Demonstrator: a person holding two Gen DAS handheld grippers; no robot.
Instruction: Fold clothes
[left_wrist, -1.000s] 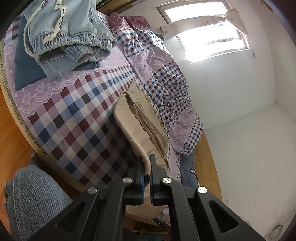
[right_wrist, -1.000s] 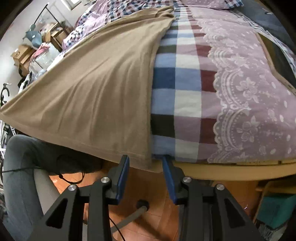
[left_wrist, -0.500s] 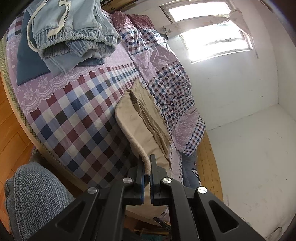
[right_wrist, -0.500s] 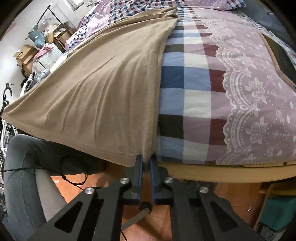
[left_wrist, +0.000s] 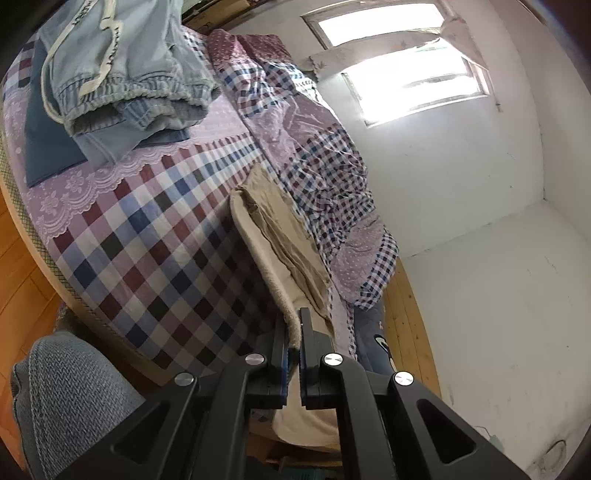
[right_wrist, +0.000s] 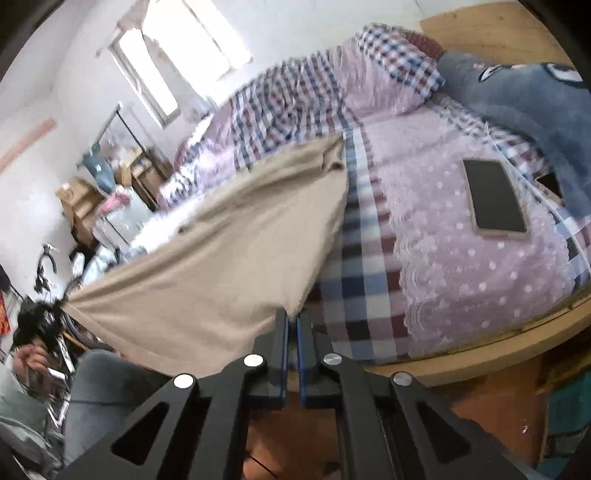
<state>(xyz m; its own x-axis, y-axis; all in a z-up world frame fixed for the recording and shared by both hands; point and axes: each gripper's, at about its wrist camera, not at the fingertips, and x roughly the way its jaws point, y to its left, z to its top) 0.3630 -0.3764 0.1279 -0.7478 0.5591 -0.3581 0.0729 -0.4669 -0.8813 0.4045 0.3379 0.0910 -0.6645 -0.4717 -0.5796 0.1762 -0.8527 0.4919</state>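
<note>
Pinching the beige cloth (right_wrist: 229, 258) with both grippers, left (left_wrist: 294, 334) and right (right_wrist: 291, 325), I hold its near edge; the cloth stretches away from me over the bed (right_wrist: 369, 288); neither arm nearer.

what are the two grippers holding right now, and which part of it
Both are shut on the tan garment. The right gripper pinches a lower corner; the left gripper pinches its thick edge near the bed's side.
</note>
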